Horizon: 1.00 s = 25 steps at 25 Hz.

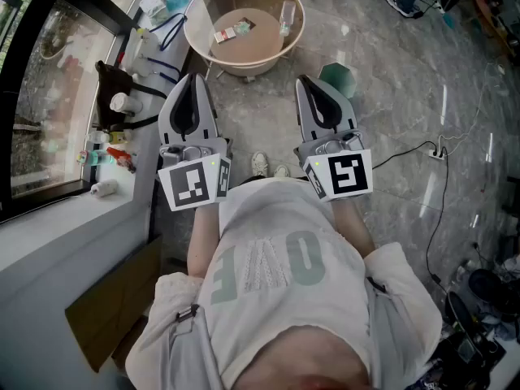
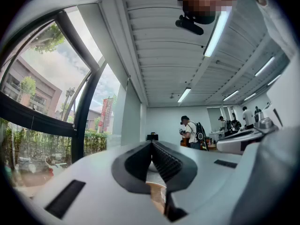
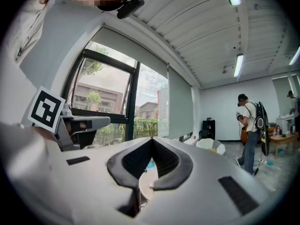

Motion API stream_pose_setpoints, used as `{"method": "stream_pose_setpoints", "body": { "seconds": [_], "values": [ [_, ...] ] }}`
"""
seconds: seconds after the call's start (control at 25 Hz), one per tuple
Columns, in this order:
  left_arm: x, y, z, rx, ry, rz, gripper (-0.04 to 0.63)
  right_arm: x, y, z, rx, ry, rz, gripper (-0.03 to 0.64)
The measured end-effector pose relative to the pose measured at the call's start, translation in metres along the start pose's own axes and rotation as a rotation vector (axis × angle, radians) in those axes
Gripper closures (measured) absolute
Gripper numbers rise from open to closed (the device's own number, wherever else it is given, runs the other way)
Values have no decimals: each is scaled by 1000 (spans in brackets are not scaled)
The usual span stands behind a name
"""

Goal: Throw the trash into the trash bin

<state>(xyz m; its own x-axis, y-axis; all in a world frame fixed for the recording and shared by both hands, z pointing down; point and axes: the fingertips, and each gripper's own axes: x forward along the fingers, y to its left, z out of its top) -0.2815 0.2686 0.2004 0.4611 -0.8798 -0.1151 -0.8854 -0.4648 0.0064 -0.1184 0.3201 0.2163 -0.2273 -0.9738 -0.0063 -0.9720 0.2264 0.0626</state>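
Note:
In the head view a round beige table or tub (image 1: 244, 55) with a clear rim stands just ahead of me; I cannot tell which it is. On its brown surface lie a red-and-white packet (image 1: 230, 32) and a clear plastic bottle (image 1: 287, 15). A teal-green container (image 1: 340, 76) sits on the floor, partly hidden behind my right gripper. My left gripper (image 1: 195, 78) and right gripper (image 1: 307, 80) are held side by side at waist height, pointing forward, short of the round piece. Both are shut with nothing between the jaws, as the left gripper (image 2: 151, 142) and right gripper (image 3: 151, 138) show in their own views.
A window sill (image 1: 81, 210) at the left carries bottles, a cup (image 1: 120, 102) and a dark bag. Cardboard (image 1: 114, 307) leans at the lower left. A power strip (image 1: 439, 154) with a black cable lies on the marble floor at the right. People (image 3: 251, 125) stand far across the room.

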Motion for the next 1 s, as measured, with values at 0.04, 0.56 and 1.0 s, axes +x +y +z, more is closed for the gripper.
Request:
{"method": "stream_pose_setpoints", "body": {
  "seconds": [0.04,0.56,1.0],
  "values": [
    [0,2,0,4,-1,7,584,2,1,0,-1,0,2,603],
    [-2,29,-5,-6,-10,-19,583,29,25,-5,5,13,14,603],
    [14,67,-28,-83,12,-17,583,31,20,-35,33,83,-66,603]
  ]
}}
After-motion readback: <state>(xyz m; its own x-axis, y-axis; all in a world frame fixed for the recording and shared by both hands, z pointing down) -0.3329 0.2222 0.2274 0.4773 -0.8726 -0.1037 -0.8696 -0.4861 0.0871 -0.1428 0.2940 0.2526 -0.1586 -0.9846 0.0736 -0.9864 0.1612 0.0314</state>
